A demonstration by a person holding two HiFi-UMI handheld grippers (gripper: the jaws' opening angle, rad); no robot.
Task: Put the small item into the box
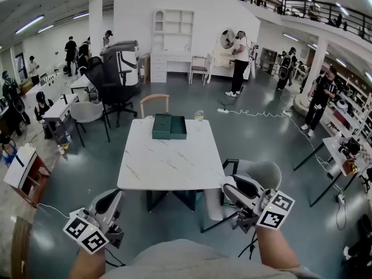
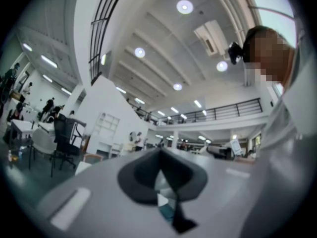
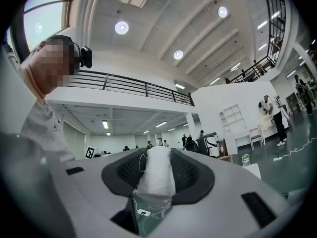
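Gripping right tongs (image 3: 156, 151), white wrapped item (image 3: 157, 177) otherwise unidentifiable.

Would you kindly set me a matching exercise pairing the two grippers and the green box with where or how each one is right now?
1. left gripper
2. right gripper
3. green box

A. on the far side of the white table
B. jaws together, nothing between them
C. closed on a white wrapped item

Pairs: 1-B, 2-C, 3-A.
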